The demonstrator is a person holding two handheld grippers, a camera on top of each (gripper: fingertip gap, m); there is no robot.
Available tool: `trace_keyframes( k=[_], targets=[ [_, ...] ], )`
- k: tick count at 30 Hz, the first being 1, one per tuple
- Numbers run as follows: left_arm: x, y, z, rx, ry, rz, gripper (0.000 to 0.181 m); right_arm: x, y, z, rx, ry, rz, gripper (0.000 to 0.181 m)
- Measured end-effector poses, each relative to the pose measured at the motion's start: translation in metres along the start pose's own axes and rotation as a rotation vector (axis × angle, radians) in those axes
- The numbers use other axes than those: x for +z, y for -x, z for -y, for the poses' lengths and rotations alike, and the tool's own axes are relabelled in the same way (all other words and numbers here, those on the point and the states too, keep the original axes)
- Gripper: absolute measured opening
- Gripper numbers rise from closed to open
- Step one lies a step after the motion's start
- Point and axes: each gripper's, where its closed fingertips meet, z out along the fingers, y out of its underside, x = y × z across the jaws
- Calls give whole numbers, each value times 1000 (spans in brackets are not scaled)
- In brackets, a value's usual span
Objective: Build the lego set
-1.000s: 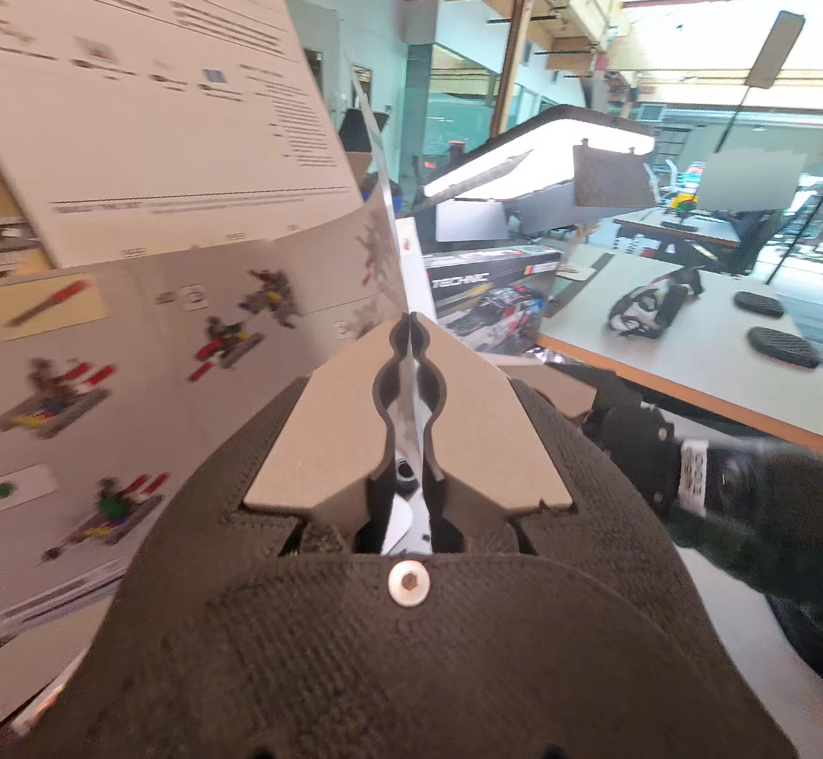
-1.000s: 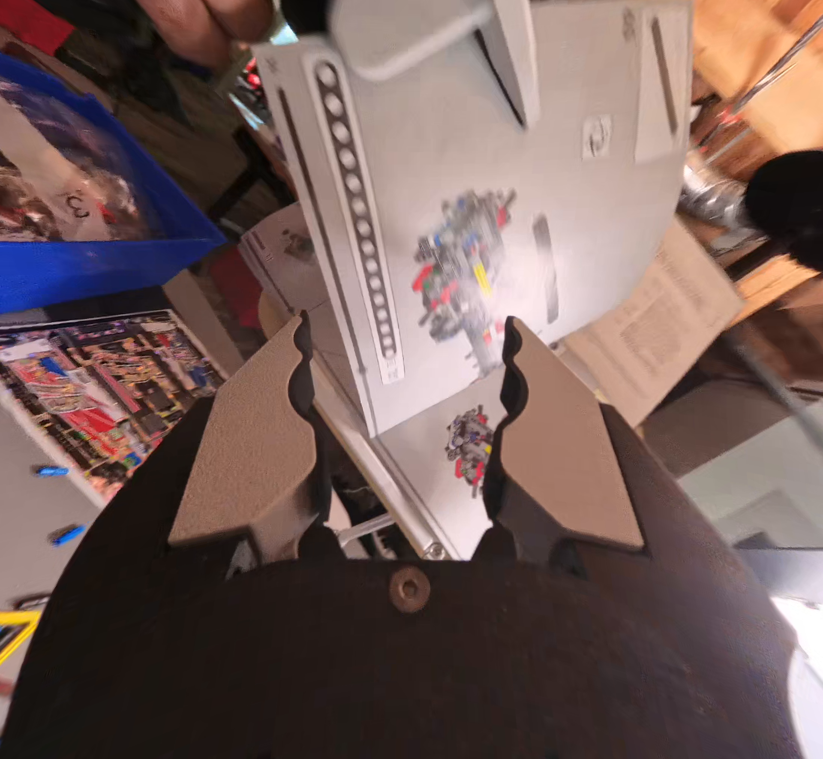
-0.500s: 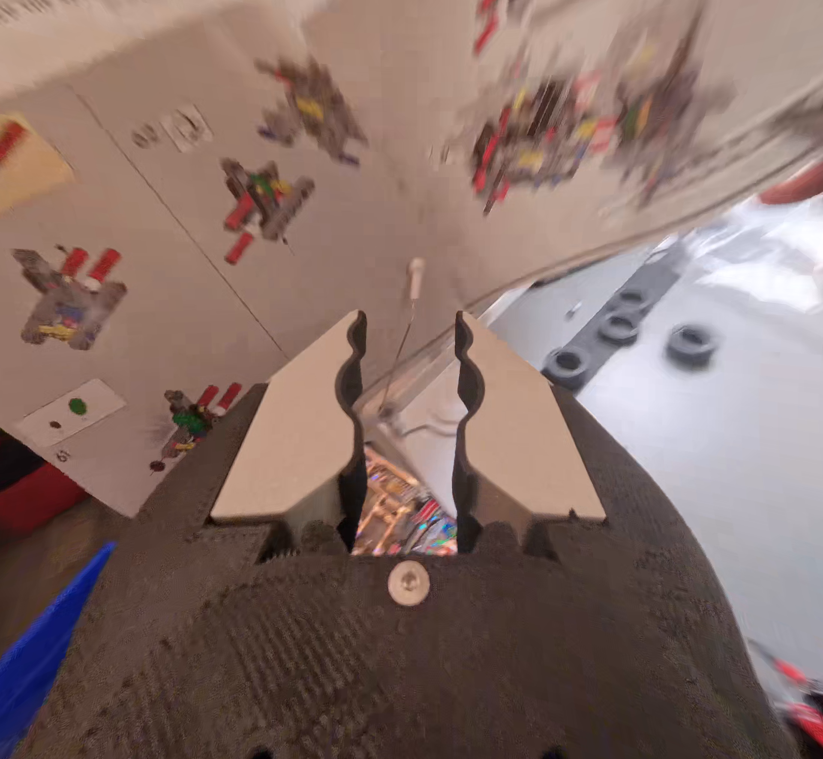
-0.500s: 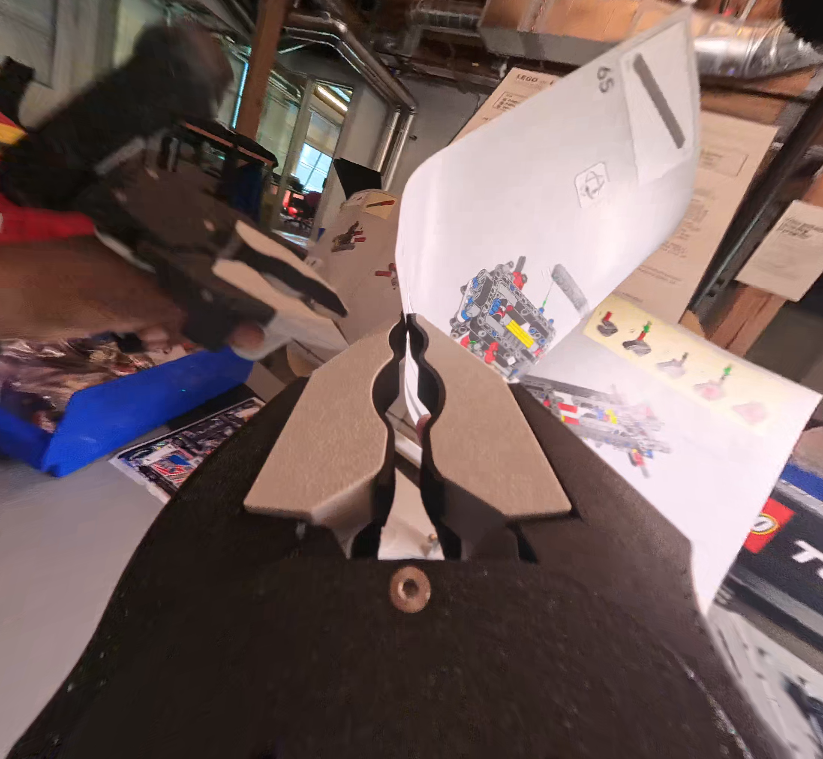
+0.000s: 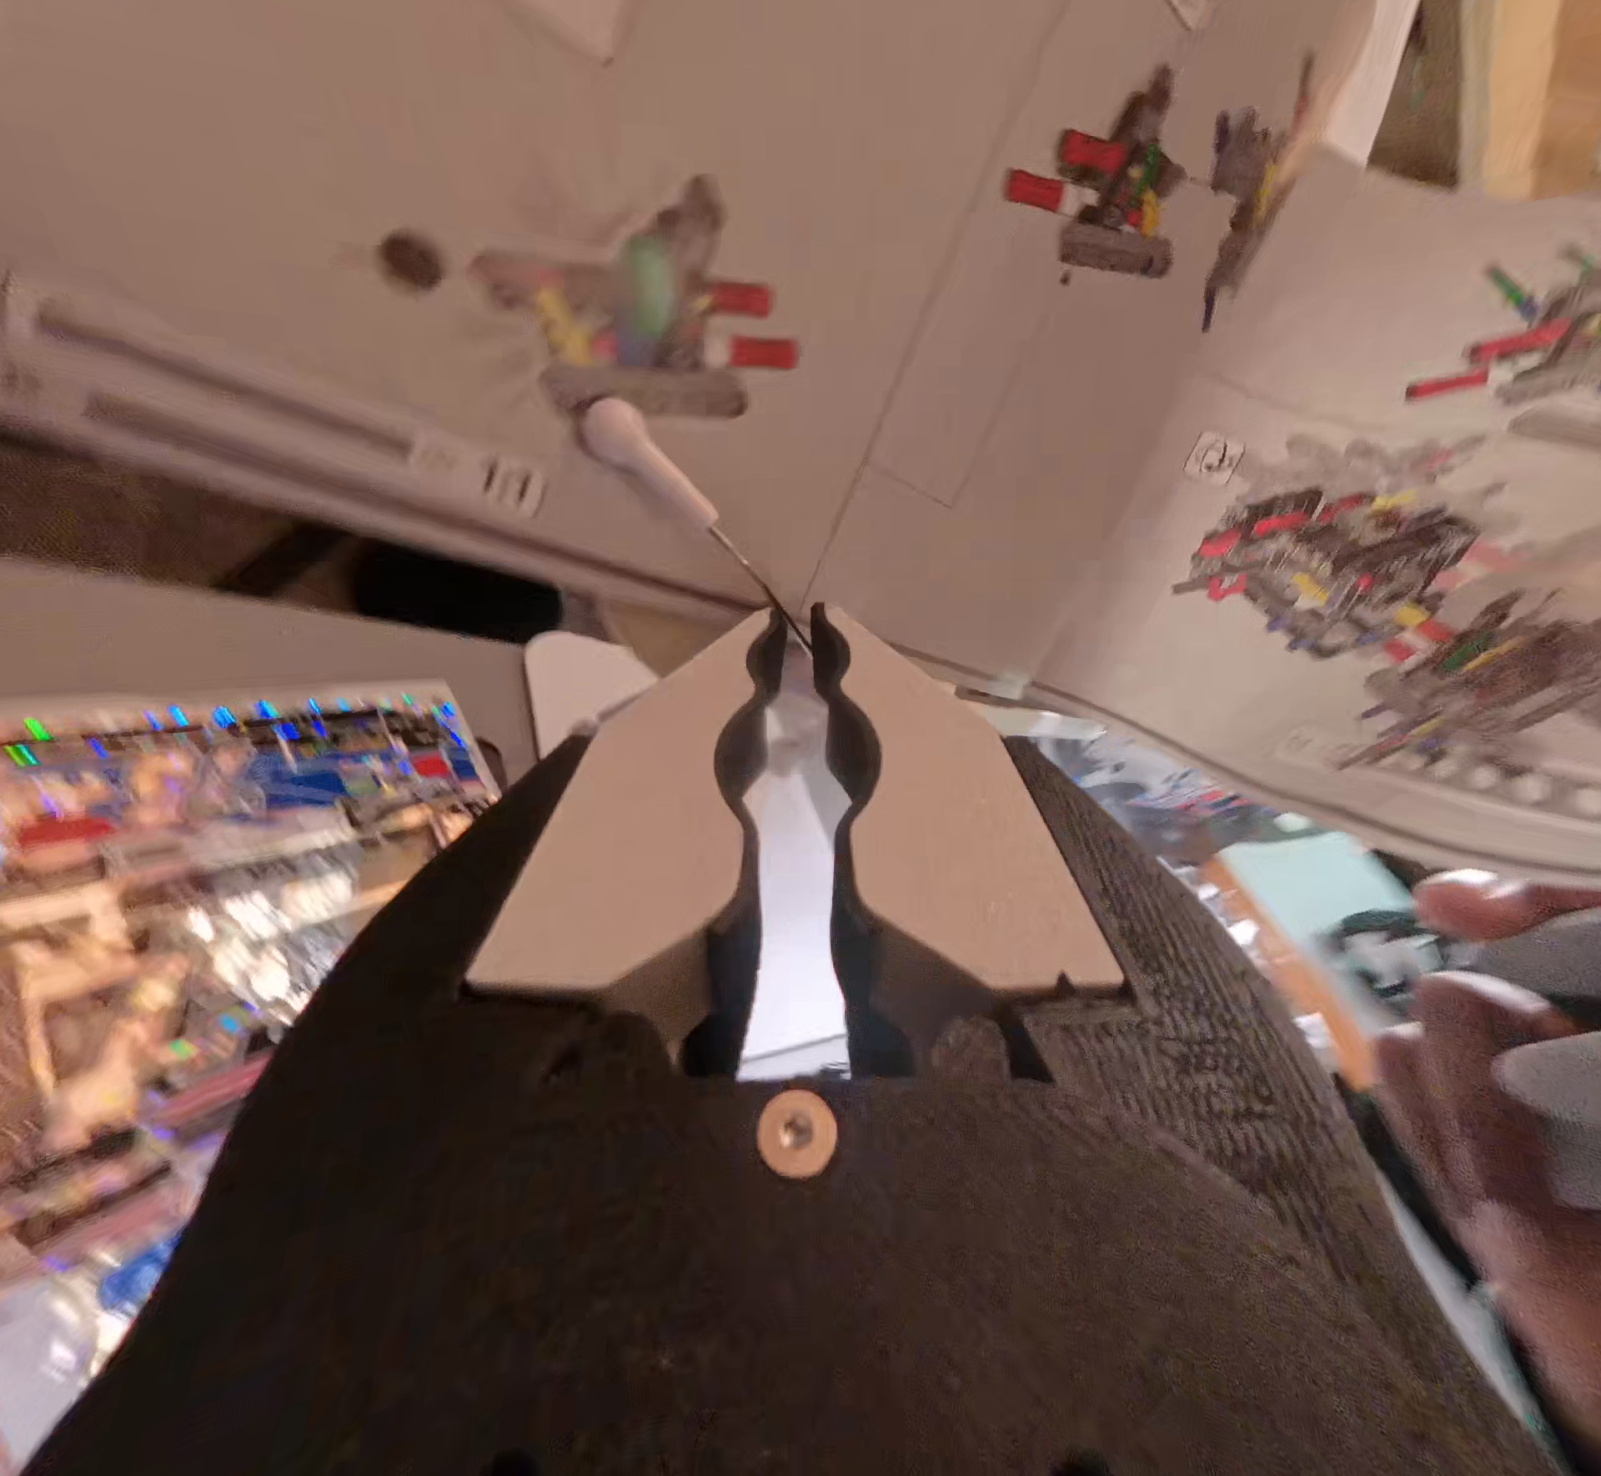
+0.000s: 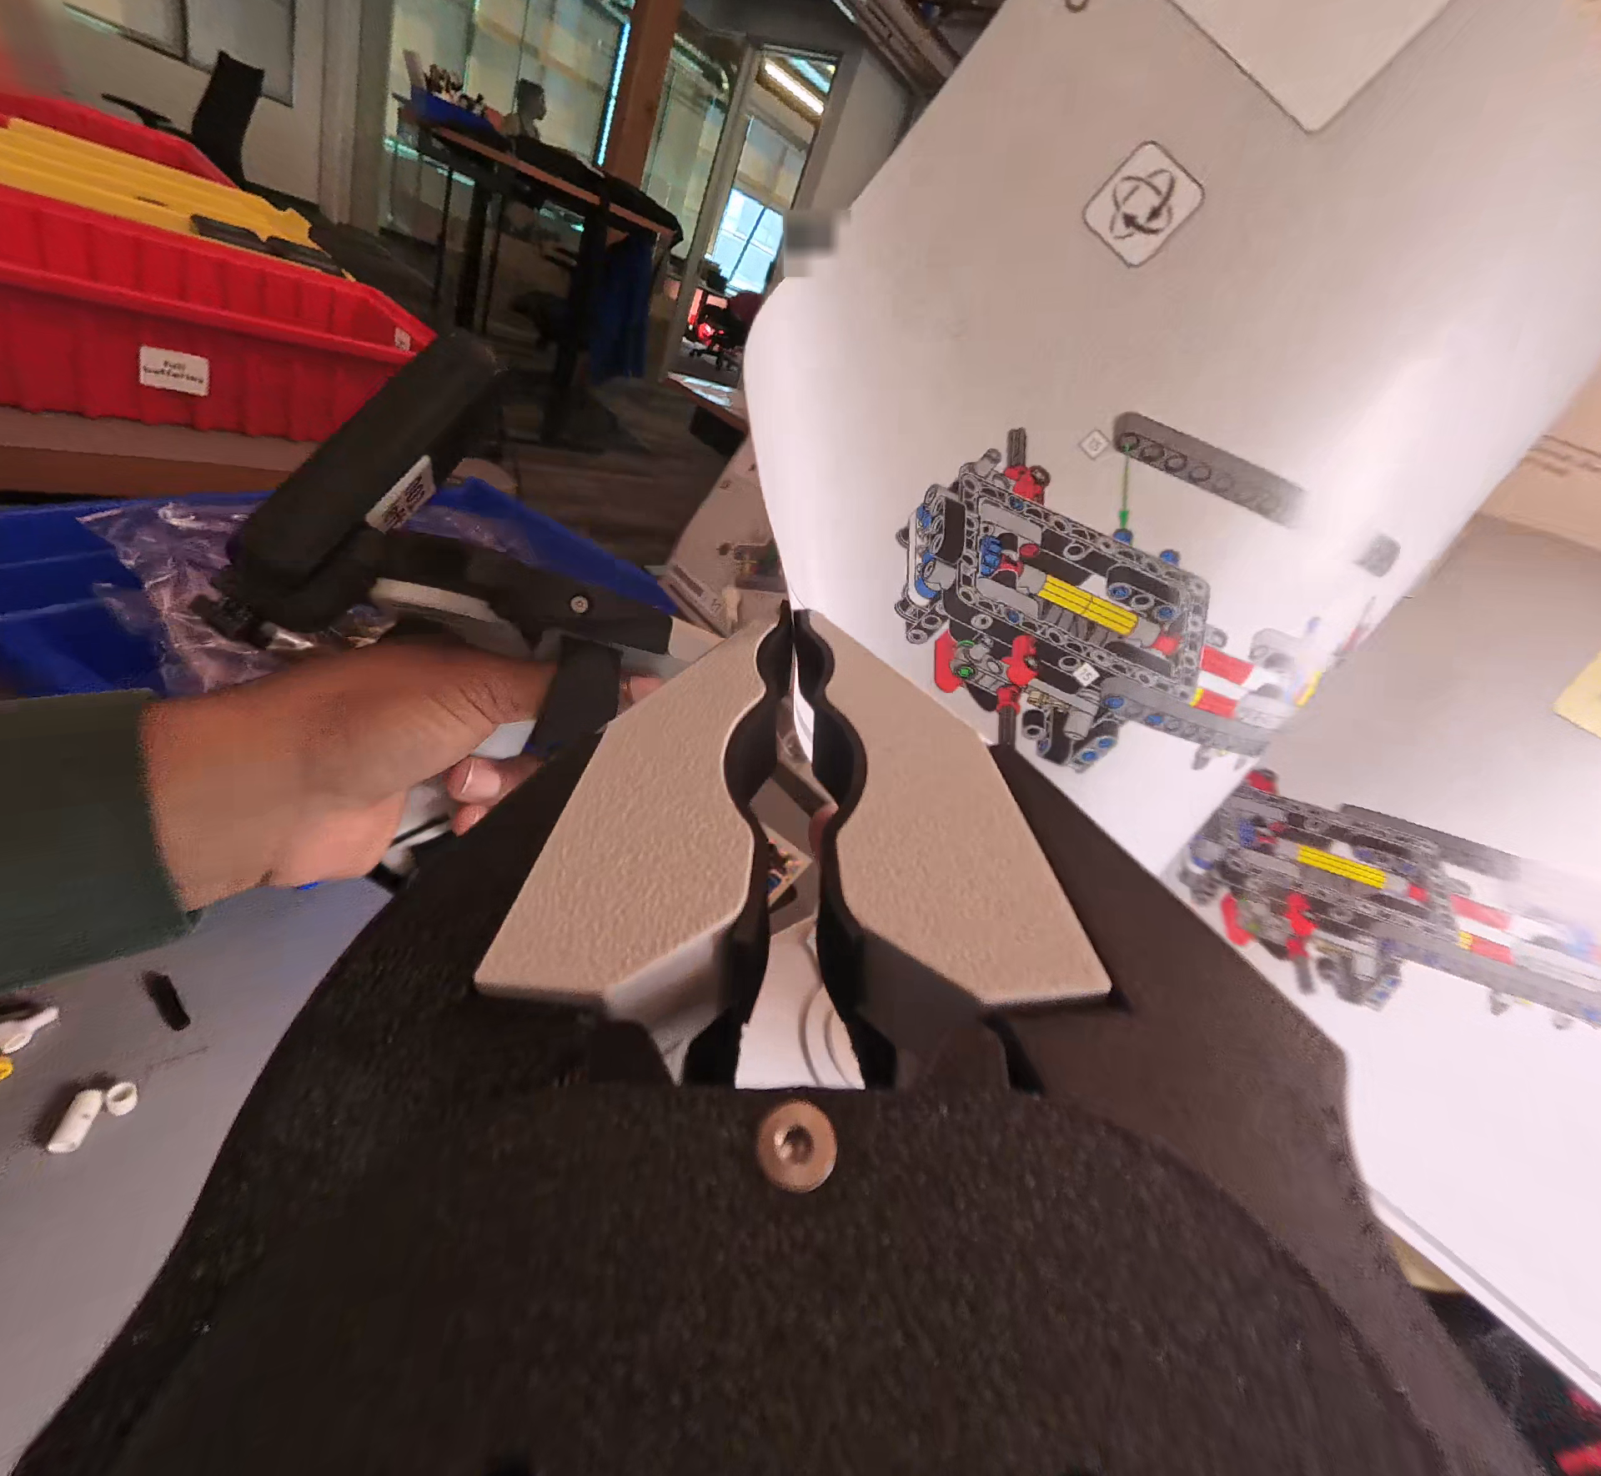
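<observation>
White manual page (image 6: 1083, 325) is being pinched upright by the right gripper (image 6: 793, 629), presumably for page-turning; the left gripper (image 5: 793, 620) is nearly closed at the booklet's fold, its hold unclear.

Your right gripper (image 6: 794, 627) has its jaws pinched nearly together at the tips, clamped on the edge of a booklet page (image 6: 1126, 325). Your left gripper (image 5: 793, 622) is likewise closed to a thin slit on the booklet's edge. Your left hand (image 6: 346, 759) is wrapped around its handle, trigger squeezed.
</observation>
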Motion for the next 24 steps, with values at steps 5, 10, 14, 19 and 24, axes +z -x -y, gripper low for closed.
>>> trace_keyframes(
  k=[5,10,14,19,24],
  targets=[
    [-49,-14,13,-108,-159,-107,27,32,30,-23,-64,69,42,0],
    [-85,-66,63,-78,-217,-403,58,53,47,-43,-115,114,56,0],
    [-68,-65,58,5,-52,-406,51,66,53,-51,-157,142,51,0],
    [-50,-23,72,322,-39,-81,0,52,68,-36,-141,98,196,22],
    [-46,-3,95,474,-8,28,0,18,-20,-15,-117,87,39,25]
  ],
)
